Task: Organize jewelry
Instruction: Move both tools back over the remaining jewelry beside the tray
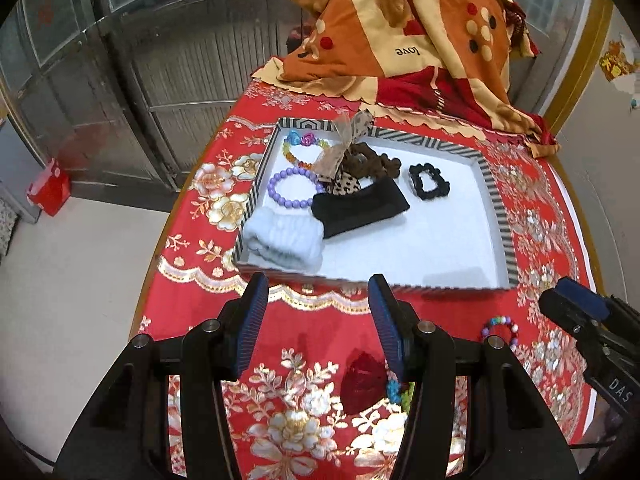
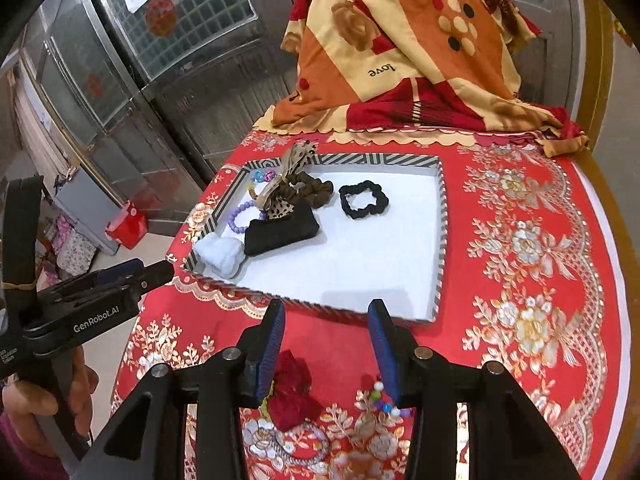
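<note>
A white tray with a striped rim [image 1: 496, 200] [image 2: 440, 220] lies on the red tablecloth. It holds a purple bead bracelet [image 1: 294, 192], a colourful bead bracelet [image 1: 304, 148], a black scrunchie [image 1: 428, 180] [image 2: 364, 200], a brown scrunchie [image 2: 316, 190], a black band [image 1: 360, 206], a pale blue band [image 1: 286, 238] and a ribbon bow [image 1: 348, 140]. In front of the tray lie a red scrunchie [image 1: 362, 380] [image 2: 292, 392], a multicoloured bead bracelet [image 1: 500, 328] [image 2: 380, 396] and a grey hair tie [image 2: 304, 454]. My left gripper [image 1: 318, 284] and right gripper [image 2: 326, 308] are open and empty, just short of the tray's near rim.
A folded orange and red patterned cloth [image 1: 408, 28] [image 2: 408, 48] is piled at the table's far end. Metal doors [image 1: 160, 40] stand to the left. A red box [image 1: 50, 188] sits on the floor. The table's edge falls away on the left.
</note>
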The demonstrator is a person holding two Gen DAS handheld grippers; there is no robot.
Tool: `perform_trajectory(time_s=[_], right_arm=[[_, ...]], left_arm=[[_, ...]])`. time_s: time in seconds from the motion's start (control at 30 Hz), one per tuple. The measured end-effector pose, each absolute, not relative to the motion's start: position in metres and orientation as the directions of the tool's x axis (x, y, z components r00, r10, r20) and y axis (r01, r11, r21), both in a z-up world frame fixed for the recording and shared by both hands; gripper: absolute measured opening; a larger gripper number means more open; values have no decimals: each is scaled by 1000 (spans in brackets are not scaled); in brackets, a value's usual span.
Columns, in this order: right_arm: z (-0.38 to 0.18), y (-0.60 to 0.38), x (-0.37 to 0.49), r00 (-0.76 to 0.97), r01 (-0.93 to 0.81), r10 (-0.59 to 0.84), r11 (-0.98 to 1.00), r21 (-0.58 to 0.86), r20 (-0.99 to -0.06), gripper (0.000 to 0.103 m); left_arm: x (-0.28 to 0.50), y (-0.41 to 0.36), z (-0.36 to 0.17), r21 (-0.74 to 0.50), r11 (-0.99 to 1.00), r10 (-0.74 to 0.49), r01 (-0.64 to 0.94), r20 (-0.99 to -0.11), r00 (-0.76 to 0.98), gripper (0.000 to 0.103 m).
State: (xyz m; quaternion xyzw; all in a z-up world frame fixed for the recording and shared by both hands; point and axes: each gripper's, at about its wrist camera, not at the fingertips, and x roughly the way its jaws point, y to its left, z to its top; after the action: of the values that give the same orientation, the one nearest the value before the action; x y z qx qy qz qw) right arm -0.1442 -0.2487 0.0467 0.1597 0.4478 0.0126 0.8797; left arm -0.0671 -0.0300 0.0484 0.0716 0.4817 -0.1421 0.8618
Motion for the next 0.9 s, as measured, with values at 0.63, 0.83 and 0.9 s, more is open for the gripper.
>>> perform_trajectory(time_s=[0.63, 0.83, 0.9], right_arm=[[44, -250, -203, 591, 183, 116, 945, 272, -798, 58], [36, -248, -212, 569, 180, 129, 944, 276, -812, 58], [31, -248, -215, 559, 187, 133, 941, 281, -818, 58]], left_arm=[[-111, -31, 43, 8, 922, -190, 387, -861, 471, 51], [-109, -14, 36, -79, 924, -237, 374, -886, 398, 51], [-108, -7, 31, -116, 922, -259, 371, -894, 366, 51]])
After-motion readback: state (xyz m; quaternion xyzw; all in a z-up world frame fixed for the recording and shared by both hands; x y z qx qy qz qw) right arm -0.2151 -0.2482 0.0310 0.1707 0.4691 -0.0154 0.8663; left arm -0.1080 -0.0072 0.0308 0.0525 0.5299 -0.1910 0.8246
